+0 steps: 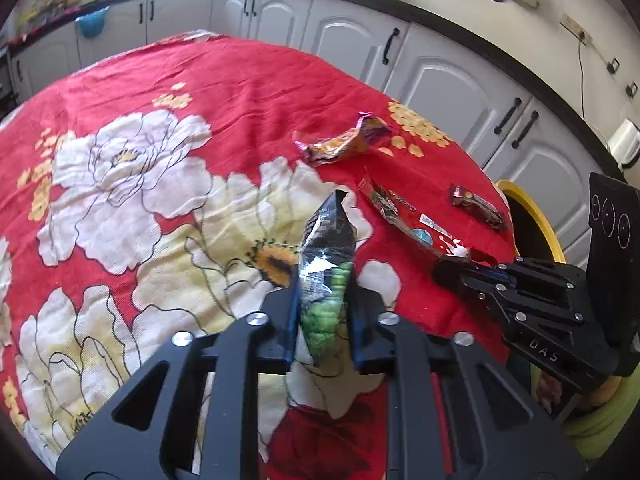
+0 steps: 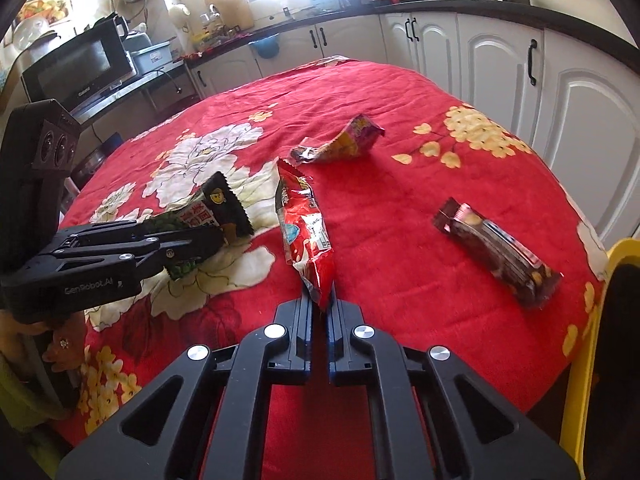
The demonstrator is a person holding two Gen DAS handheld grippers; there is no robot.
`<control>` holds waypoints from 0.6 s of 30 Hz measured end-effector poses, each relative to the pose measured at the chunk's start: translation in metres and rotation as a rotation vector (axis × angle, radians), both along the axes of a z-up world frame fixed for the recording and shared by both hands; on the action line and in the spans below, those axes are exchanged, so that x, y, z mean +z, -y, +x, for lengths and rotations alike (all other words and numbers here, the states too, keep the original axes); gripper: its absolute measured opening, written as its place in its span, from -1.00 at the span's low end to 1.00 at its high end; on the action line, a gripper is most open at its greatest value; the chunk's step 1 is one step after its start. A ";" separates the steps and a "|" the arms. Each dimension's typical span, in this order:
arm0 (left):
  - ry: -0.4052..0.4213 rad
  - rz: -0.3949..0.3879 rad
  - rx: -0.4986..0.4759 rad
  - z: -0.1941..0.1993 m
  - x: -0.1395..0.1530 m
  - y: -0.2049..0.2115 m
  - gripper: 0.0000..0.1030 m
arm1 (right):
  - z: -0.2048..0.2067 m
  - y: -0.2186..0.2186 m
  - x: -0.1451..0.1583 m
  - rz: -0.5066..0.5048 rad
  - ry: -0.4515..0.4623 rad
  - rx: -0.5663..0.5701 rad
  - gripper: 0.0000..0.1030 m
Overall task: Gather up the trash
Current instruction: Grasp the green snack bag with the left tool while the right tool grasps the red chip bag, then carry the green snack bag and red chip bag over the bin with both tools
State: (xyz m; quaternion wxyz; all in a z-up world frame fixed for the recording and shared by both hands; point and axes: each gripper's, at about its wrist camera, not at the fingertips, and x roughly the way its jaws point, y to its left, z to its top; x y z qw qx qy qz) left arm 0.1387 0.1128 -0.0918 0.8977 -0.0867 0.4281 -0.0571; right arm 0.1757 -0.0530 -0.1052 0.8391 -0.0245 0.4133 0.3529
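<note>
L gripper point(image 1: 323, 300) was clamped on the black-green bag point(image 1: 326, 256), R gripper point(image 2: 320, 304) pinched the red bag's point(image 2: 304, 224) near end, both low over the tablecloth point(image 2: 400, 208), red w/ big white flowers. Further out lay a brown bar point(image 2: 496, 248), right, and an orange wrapper point(image 2: 340, 140), mid-table. Yellow chair point(image 2: 600, 320) at the right edge. Beyond: white cabinets point(image 2: 500, 60), dark counter, microwave point(image 2: 80, 68) far left.

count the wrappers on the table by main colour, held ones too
black and green: 1, the pouch pinched in the left gripper
red: 1, the packet pinched in the right gripper
orange and pink: 1, the crumpled wrapper lying loose
dark brown: 1, the bar wrapper lying loose
total: 4
</note>
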 end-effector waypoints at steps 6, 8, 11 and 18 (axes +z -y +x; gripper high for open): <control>0.031 0.016 -0.024 -0.003 0.012 0.015 -0.82 | -0.006 0.026 0.003 0.023 0.000 -0.047 -0.90; 0.041 0.014 -0.033 -0.004 0.016 0.021 -0.82 | -0.008 0.035 0.006 0.034 0.002 -0.061 -0.90; 0.059 0.021 -0.051 -0.005 0.023 0.032 -0.82 | -0.009 0.045 0.010 0.052 0.007 -0.081 -0.90; 0.089 0.041 -0.082 -0.010 0.034 0.053 -0.82 | -0.014 0.063 0.020 0.084 0.022 -0.104 -0.90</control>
